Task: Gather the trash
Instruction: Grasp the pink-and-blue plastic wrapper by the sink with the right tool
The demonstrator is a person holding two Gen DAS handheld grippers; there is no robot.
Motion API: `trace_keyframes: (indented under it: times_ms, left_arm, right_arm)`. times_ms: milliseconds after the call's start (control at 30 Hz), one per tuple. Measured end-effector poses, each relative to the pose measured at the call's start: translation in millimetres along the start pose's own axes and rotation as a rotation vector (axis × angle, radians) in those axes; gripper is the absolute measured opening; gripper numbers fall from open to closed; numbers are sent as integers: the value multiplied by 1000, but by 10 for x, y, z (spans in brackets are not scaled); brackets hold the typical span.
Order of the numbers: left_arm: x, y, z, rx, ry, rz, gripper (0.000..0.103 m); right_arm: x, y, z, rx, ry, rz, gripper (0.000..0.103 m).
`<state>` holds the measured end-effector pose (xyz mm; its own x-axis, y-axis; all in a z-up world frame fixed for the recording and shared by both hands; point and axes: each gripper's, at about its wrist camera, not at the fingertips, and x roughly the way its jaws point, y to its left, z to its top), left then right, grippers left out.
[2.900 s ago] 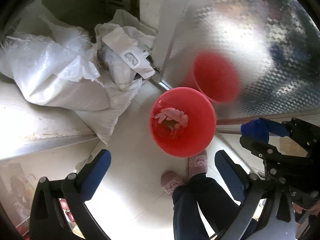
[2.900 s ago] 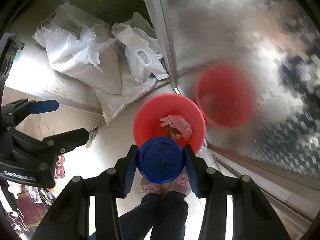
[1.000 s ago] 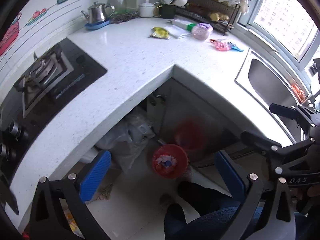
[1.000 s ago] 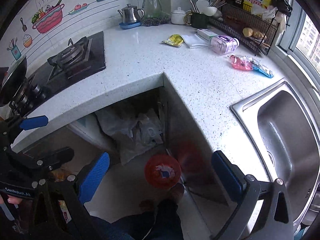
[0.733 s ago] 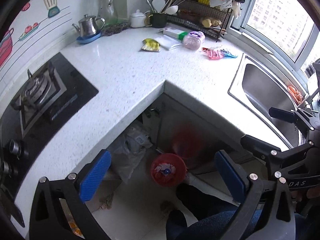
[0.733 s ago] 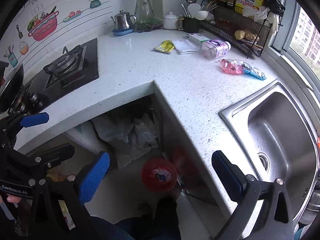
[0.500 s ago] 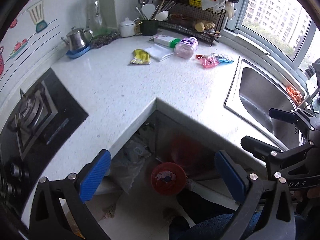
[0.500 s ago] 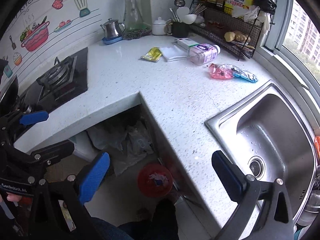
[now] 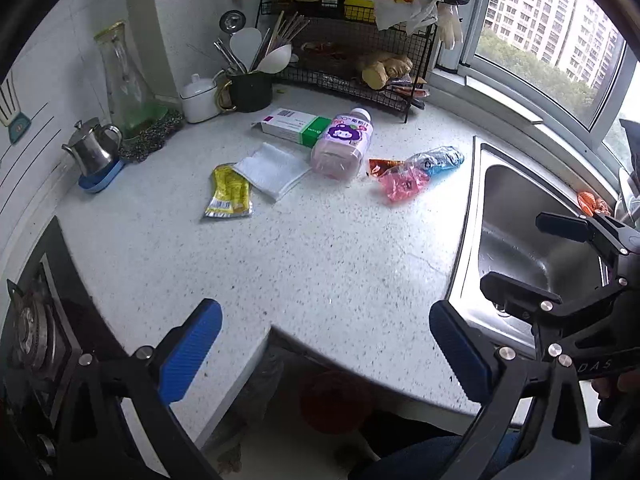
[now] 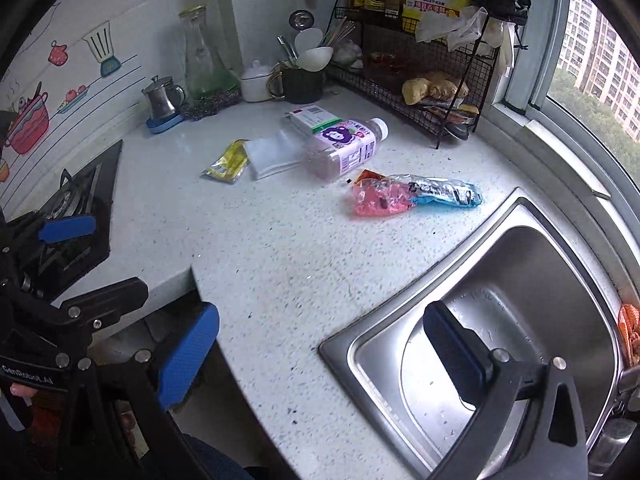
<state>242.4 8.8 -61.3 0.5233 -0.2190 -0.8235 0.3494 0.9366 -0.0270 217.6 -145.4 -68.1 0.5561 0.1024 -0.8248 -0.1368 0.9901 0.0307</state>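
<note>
Both the left gripper [image 9: 324, 340] and right gripper [image 10: 320, 340] hang spread wide and empty, while the pink wrapper [image 10: 374, 198] at twelve o'clock on the countertop [image 10: 280, 256] looks light, crinkly and slippery, best pinched mid-body.

Daylight enters from the window [image 9: 548, 36], lighting the table [image 9: 320, 248] evenly. Shadows soft. Strong fisheye curvature, dark vignette at edges. Beneath the table: dim, blurred.
</note>
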Motion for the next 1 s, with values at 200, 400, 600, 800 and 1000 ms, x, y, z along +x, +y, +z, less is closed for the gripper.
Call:
trace_keyframes:
  times_ms: [200,400,600,800,1000]
  left_arm:
    - [389,-35,367,-28,37,14,103]
    - [781,-19,651,-77,91,7,103]
    - [1077,8,908,-84,109,65,103]
    - [1284,-9,941,-103,148,69,103]
    - [1398,-58,930,-92,184,75,103]
  right_arm:
    - [192,-307,378,-45,26,4,102]
    - [475,-541,662,-127,61,26,102]
    - [1025,-792,833,-226,76,46,102]
    - [1476,-899,911,-292,104,50,92]
    - [1600,-885,790,-318,140,62,53]
